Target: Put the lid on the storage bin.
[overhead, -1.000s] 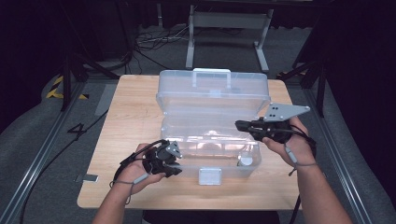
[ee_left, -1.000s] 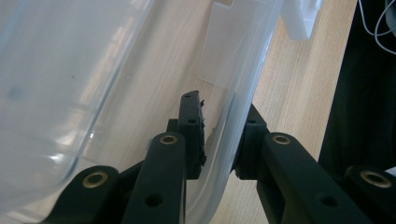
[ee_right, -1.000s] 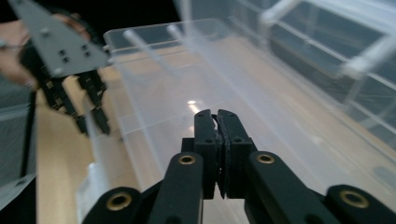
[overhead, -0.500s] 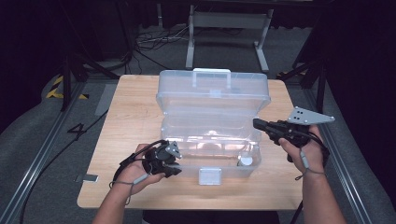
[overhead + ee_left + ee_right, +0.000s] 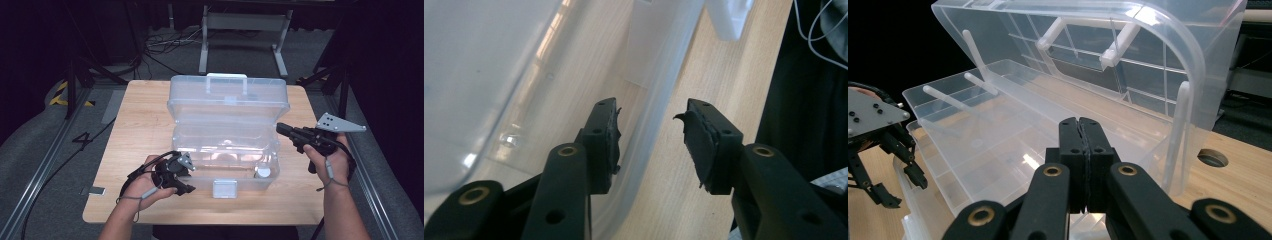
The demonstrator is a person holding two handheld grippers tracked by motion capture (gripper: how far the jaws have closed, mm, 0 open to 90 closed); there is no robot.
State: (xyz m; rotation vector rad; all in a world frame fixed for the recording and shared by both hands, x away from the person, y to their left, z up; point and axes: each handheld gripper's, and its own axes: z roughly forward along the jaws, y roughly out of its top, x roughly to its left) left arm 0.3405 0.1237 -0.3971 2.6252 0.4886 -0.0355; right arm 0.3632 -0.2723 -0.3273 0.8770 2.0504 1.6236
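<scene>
A clear plastic toolbox (image 5: 225, 145) stands open on the wooden table (image 5: 145, 130), its lid (image 5: 228, 100) tipped up at the back. A small white round thing (image 5: 262, 172) lies in its front right corner. My left gripper (image 5: 184, 176) rests by the box's front left corner. In the left gripper view it (image 5: 649, 112) is open, and the box's wall (image 5: 524, 75) edge runs between the jaws. My right gripper (image 5: 280, 128) hovers off the box's right end. Its jaws (image 5: 1079, 122) are shut on nothing and point into the box (image 5: 1048, 100).
The box's white latch (image 5: 224, 189) hangs at the front edge. A metal stand (image 5: 240, 22) and cables lie on the floor behind the table. Bare wood flanks the box. A round hole (image 5: 1213, 157) sits in the tabletop near the box's end.
My right gripper has drawn back to the right, from over the box's right part to outside its right end. The left gripper has stayed put.
</scene>
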